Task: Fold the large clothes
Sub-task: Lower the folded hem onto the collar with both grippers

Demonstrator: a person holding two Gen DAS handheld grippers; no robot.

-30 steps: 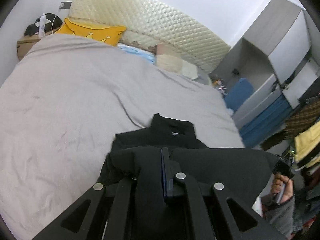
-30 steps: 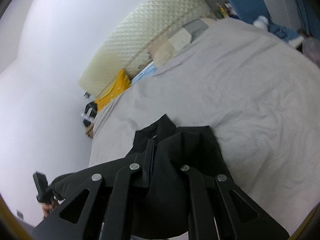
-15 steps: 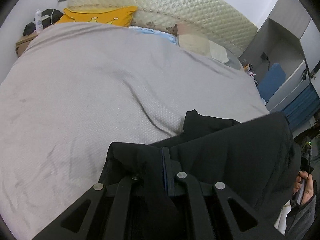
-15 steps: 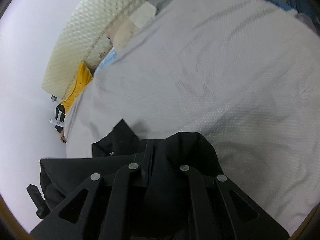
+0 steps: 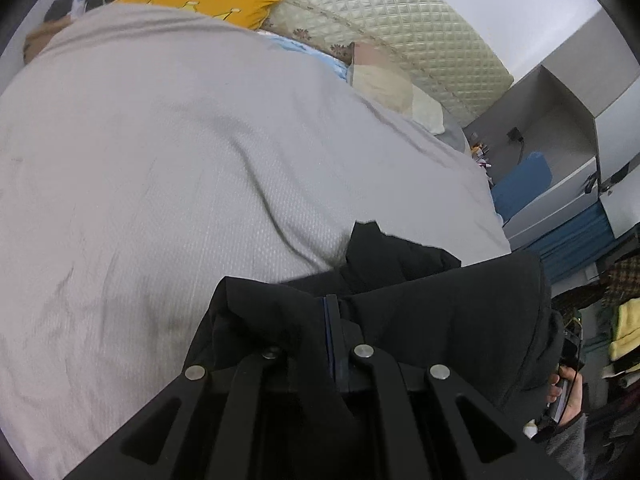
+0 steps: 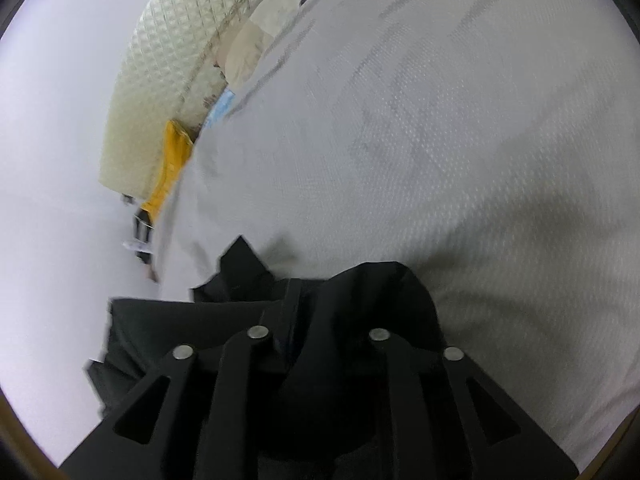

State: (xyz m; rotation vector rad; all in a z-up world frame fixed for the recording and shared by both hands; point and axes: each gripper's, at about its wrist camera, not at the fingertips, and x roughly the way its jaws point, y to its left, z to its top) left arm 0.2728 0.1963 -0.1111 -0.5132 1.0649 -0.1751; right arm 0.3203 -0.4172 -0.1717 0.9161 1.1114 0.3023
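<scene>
A large black garment (image 5: 440, 312) hangs stretched between my two grippers above the near edge of a grey bed cover (image 5: 180, 168). My left gripper (image 5: 332, 320) is shut on one end of its edge. My right gripper (image 6: 296, 304) is shut on the other end of the black garment (image 6: 360, 300), seen in the right wrist view. A loose flap of the garment (image 5: 376, 248) pokes up over the held edge. The fingertips are buried in the fabric folds.
The grey bed cover (image 6: 440, 140) fills both views. A yellow pillow (image 5: 208, 4), a beige pillow (image 5: 384, 84) and a quilted headboard (image 5: 380, 20) lie at the far end. A grey cabinet (image 5: 560, 128) and hanging clothes (image 5: 624, 320) stand at the right.
Both grippers have carried the black garment forward and lower over the bed. The bed cover now fills more of each view, and the garment stays stretched between them.
</scene>
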